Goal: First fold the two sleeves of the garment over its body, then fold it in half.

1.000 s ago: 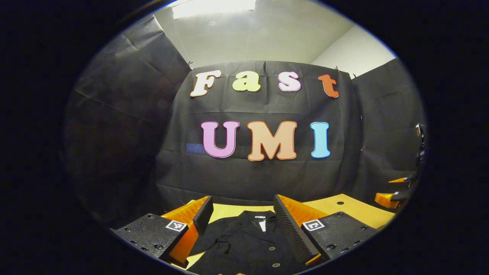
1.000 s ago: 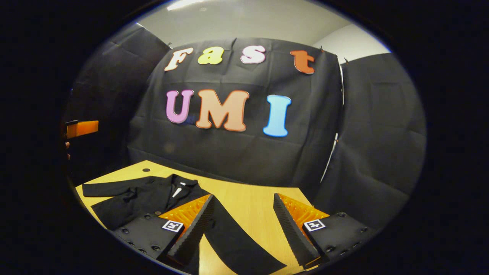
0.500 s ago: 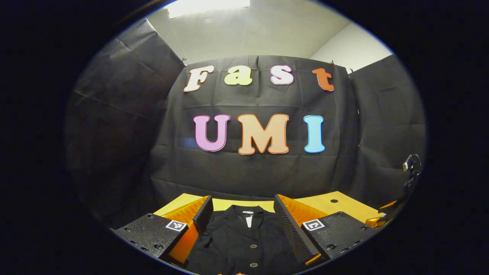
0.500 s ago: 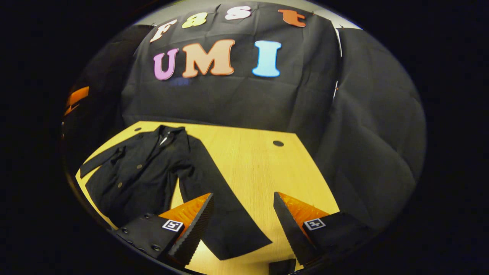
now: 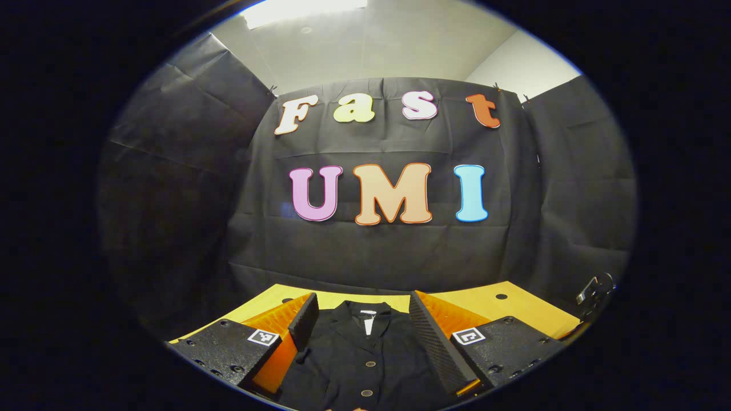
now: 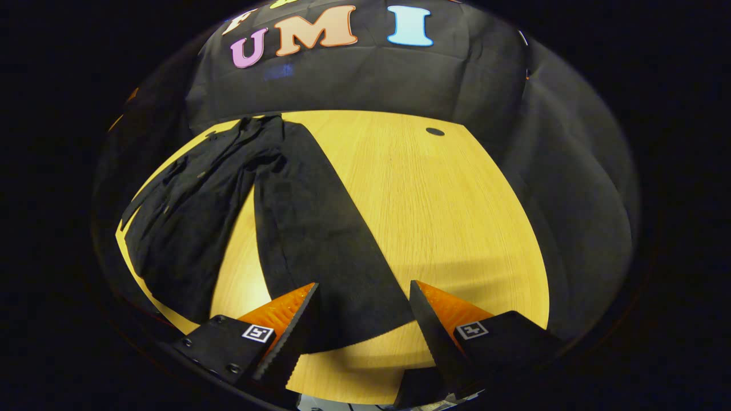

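Garment point(image 6: 188, 228) flat on the table point(image 6: 457, 217), both grippers spread wide with nothing between their fingers.

Left gripper point(image 5: 360, 319) is held above the buttoned front, collar point(image 5: 365, 311) lying between its open fingers in the left gripper view. Right gripper point(image 6: 362, 311) is tilted down over the cuff end of one sleeve point(image 6: 320, 240), which stretches straight out from the body across the wood; contact with the cloth cannot be judged.
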The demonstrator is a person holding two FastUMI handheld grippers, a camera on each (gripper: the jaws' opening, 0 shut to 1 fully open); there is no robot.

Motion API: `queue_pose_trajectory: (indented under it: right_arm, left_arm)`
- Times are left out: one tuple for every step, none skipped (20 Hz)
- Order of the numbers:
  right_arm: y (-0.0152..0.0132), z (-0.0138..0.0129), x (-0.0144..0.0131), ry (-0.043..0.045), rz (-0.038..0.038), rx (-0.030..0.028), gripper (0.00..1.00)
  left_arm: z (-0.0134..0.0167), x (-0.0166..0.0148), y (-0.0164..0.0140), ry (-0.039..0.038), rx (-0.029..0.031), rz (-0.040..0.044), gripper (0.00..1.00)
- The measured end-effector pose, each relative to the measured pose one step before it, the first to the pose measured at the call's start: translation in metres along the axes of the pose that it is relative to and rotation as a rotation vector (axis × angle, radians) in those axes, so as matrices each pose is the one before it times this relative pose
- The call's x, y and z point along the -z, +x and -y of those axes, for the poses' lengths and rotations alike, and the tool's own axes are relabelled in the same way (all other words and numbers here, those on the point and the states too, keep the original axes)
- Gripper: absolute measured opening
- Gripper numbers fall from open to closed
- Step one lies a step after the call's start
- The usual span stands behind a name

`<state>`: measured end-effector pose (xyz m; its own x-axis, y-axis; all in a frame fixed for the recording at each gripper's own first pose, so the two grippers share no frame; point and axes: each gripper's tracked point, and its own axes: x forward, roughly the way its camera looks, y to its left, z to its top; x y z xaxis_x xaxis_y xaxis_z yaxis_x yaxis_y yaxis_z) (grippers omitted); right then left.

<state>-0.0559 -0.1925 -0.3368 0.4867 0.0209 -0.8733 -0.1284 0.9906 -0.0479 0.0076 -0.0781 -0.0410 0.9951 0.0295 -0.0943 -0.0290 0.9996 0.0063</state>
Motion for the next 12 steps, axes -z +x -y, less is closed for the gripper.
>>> queue_pose_trajectory:
  right_arm:
    - [0.00159, -0.00244, 0.00629, 0.00530, -0.00962, -0.00641, 0.99]
    - [0.00148, -0.00095, 0.00401, -0.00085, -0.01139, -0.00334, 1.00]
    - [0.00083, -0.00012, 0.00582, -0.00767, -0.01962, -0.00492, 0.99]
    - [-0.00160, 0.00216, 0.00094, -0.00510, 0.00195, -0.00763, 0.99]
    - [0.00388, -0.00042, 0.00012, 0.01066, 0.00894, 0.00223, 1.00]
    - [0.00133, -0.00179, 0.00022, 0.01541, 0.00503, 0.00345, 0.99]
    - [0.00124, -0.00045, -0.00058, 0.01142, 0.01480, 0.00418, 0.96]
    - [0.00201, -0.00169, -0.00144, 0.00103, 0.01113, -0.00012, 0.90]
    - [0.00135, -0.00159, 0.00398, -0.00440, 0.01189, -0.00365, 0.78]
    - [-0.00123, -0.00398, 0.00030, -0.00669, 0.01309, -0.00538, 0.71]
    - [0.00061, -0.00405, -0.00077, -0.00548, 0.01825, 0.00745, 0.51]
    - [0.00043, -0.00265, -0.00043, -0.00007, 0.02395, 0.02554, 0.32]
  left_arm:
    - [0.00090, 0.00275, 0.00049, -0.00636, -0.00051, -0.00912, 0.94]
    - [-0.00068, 0.00268, 0.00023, -0.00533, -0.00272, -0.00975, 0.94]
    - [-0.00097, 0.00170, 0.00008, -0.00282, -0.00445, -0.00950, 0.94]
    - [0.00000, 0.00046, 0.00035, -0.00174, -0.00095, -0.00545, 0.94]
    - [0.00110, -0.00030, -0.00040, -0.00033, 0.00279, -0.00528, 0.94]
    - [0.00015, 0.00038, -0.00005, -0.00066, 0.00282, -0.00090, 0.94]
    - [-0.00061, -0.00161, -0.00052, 0.00056, 0.00136, 0.00224, 0.94]
    - [-0.00107, -0.00010, 0.00059, 0.00244, -0.00200, 0.00329, 0.94]
    - [-0.00228, -0.00021, 0.00022, 0.00252, -0.00553, 0.00060, 0.94]
    - [-0.00307, 0.00171, -0.00065, 0.00046, -0.00773, -0.00312, 0.94]
    - [-0.00256, 0.00096, -0.00042, -0.00097, -0.00367, -0.00491, 0.94]
    - [-0.00216, 0.00126, -0.00125, 0.00192, -0.00412, -0.00704, 0.94]
